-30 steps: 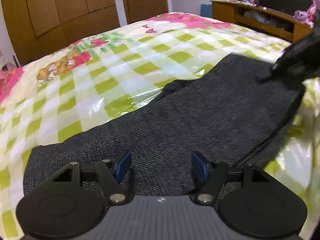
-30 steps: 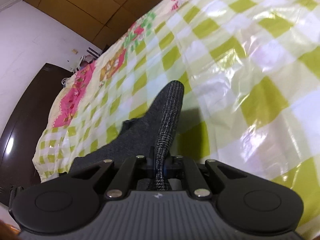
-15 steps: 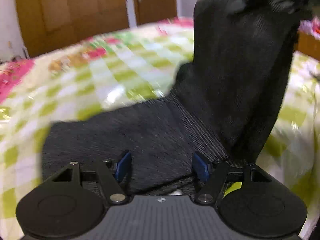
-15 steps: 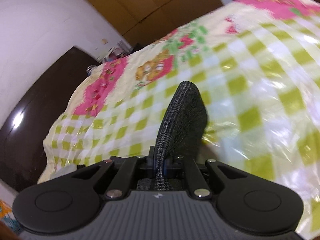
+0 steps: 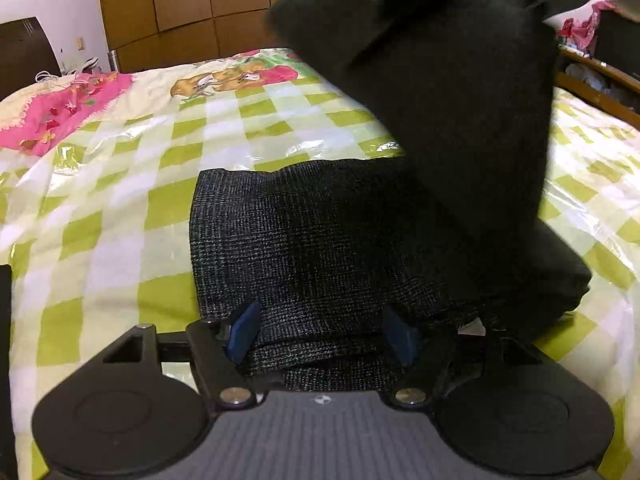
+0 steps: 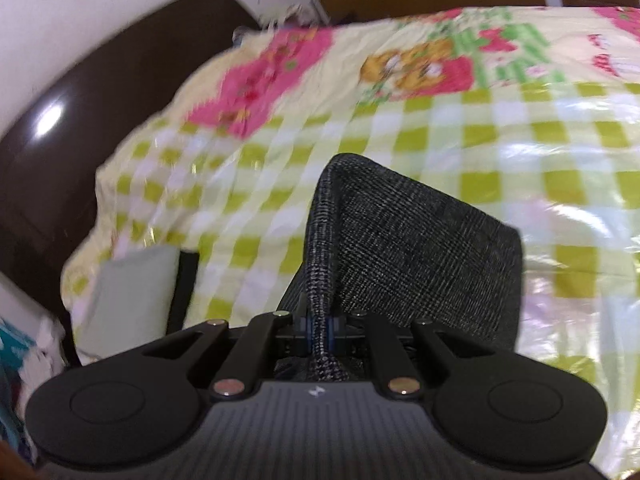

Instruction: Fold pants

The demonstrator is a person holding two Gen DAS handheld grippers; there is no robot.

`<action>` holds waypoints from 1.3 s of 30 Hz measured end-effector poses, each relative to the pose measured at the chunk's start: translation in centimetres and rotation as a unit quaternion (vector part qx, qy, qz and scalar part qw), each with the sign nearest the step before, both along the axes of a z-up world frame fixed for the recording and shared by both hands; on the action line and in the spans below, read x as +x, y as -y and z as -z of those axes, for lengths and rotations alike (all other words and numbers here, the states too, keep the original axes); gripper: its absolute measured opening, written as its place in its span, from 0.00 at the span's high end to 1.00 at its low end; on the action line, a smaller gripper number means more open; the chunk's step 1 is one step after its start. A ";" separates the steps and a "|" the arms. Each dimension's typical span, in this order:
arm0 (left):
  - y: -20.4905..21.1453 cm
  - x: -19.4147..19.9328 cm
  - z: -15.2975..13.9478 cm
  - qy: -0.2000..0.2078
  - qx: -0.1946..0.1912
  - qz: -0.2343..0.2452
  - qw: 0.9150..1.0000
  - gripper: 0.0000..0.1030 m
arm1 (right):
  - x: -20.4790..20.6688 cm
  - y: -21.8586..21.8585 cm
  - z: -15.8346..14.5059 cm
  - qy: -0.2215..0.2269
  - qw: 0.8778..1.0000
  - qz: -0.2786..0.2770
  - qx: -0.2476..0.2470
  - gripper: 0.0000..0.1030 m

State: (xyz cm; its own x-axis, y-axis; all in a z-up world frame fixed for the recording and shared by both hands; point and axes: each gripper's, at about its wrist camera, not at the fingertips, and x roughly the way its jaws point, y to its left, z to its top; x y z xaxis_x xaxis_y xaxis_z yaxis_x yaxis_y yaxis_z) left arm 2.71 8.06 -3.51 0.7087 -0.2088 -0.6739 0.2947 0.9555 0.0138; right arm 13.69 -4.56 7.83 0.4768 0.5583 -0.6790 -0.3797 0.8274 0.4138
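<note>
Right wrist view: the right gripper [image 6: 319,326] has its blue-padded jaws pinched tight on a folded edge of the dark grey knit pants [image 6: 400,252], lifted above the green-and-white checked bedspread [image 6: 440,140]. In the left wrist view, the left gripper [image 5: 322,334] is spread wide, its pads [image 5: 244,330] straddling the pants [image 5: 304,240] lying on the bed, gripping nothing.

Dark grey pants [image 5: 320,248] on bed, one end lifted.
</note>
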 end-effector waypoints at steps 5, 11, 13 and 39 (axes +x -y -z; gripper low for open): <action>-0.7 0.7 0.2 -0.001 -0.021 -0.001 1.000 0.26 | 0.0 -5.6 2.4 -0.004 0.997 -0.036 -0.061 0.93; -1.2 0.9 0.3 -0.004 -0.038 -0.002 0.999 0.25 | 0.4 -8.9 4.2 -0.015 0.994 -0.046 -0.093 0.92; -1.3 0.8 0.3 -0.003 -0.039 -0.001 0.999 0.25 | 0.8 -9.3 4.5 -0.018 0.994 -0.044 -0.098 0.92; -6.7 -4.8 -5.8 0.067 -0.053 -0.072 0.994 0.21 | 1.7 -9.2 4.3 -0.037 0.999 -0.039 0.001 0.69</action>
State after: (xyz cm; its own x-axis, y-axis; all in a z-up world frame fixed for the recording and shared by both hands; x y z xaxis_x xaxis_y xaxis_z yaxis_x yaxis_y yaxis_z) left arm -2.11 14.76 2.25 0.8183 -0.1626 -0.5513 0.1562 0.9860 -0.0589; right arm 15.41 4.68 3.53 0.3813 0.5930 -0.7092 -0.4112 0.7959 0.4444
